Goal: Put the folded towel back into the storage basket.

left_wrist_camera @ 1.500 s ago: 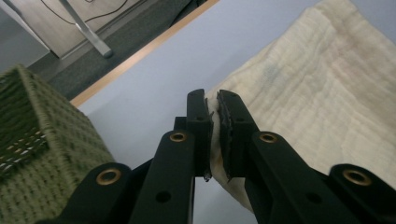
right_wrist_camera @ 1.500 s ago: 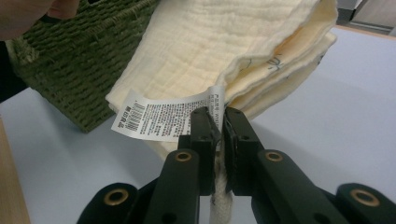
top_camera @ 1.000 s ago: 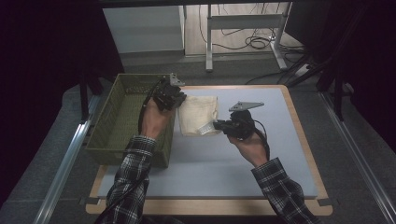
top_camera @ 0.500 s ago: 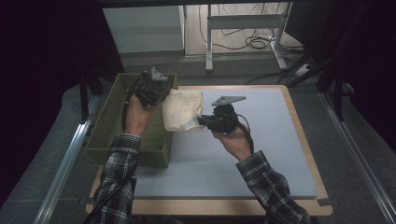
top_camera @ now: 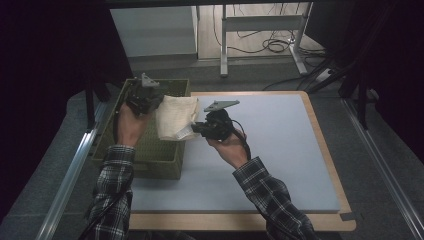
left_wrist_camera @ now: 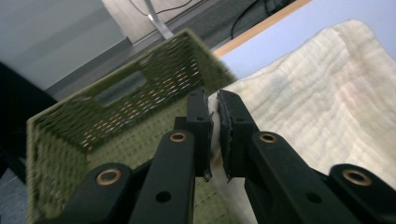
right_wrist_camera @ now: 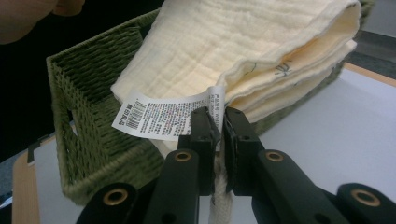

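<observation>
Currently both tools grasp the folded cream cloth (top_camera: 175, 117) — left tool (top_camera: 145, 100) clenched on its left edge, right tool (top_camera: 202, 129) clenched on the near corner beside the white label (right_wrist_camera: 161, 116). Cloth hangs over the right rim of the green basket (top_camera: 150, 155), above the table (top_camera: 280, 150).

Cream waffle-texture towel (top_camera: 175, 117), white barcode label (right_wrist_camera: 161, 116); olive-green woven basket (top_camera: 150, 160); pale blue mat (top_camera: 280, 150); plaid sleeves (top_camera: 112, 185).

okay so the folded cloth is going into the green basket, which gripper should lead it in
Left. The left gripper already hangs over the basket, shut on the cloth; the right gripper, also shut on it, is outside, over the table.
</observation>
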`<state>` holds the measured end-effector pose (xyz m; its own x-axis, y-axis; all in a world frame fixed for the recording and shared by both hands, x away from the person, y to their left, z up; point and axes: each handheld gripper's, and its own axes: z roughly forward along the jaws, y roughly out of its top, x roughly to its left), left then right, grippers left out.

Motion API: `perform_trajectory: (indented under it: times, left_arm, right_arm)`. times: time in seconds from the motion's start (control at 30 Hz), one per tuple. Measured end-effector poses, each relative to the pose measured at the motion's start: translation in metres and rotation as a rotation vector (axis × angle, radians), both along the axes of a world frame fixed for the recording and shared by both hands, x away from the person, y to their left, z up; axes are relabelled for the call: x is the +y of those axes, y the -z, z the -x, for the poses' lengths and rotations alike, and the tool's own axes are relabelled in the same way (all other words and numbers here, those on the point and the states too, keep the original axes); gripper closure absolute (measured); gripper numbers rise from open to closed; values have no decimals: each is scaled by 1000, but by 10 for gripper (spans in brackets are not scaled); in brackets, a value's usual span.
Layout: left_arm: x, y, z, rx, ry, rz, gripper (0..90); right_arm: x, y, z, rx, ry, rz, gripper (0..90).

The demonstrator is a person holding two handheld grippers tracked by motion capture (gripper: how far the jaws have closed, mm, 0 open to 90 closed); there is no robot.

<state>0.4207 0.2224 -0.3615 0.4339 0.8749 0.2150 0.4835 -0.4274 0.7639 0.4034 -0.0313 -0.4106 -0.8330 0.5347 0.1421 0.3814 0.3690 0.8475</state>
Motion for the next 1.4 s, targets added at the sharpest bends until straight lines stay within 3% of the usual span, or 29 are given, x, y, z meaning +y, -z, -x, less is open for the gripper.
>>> perform_trajectory:
  times: [0.13, 0.33, 0.7, 1.13, 1.4]
  left_arm:
    - [21, 3, 3, 1, -36, 16, 837]
    - [39, 8, 4, 11, -62, 23, 837]
    - [70, 29, 1, 55, -107, 33, 837]
    - [85, 42, -9, 100, -123, 1, 836]
    - [89, 56, -18, 162, -120, -33, 835]
  right_arm:
    - [22, 1, -1, -1, -21, 5, 831]
    - [43, 4, -2, 6, -37, 9, 832]
    - [89, 16, -6, 25, -60, 81, 832]
    - [123, 21, -7, 32, -82, 159, 832]
    - [143, 24, -6, 33, -88, 243, 832]
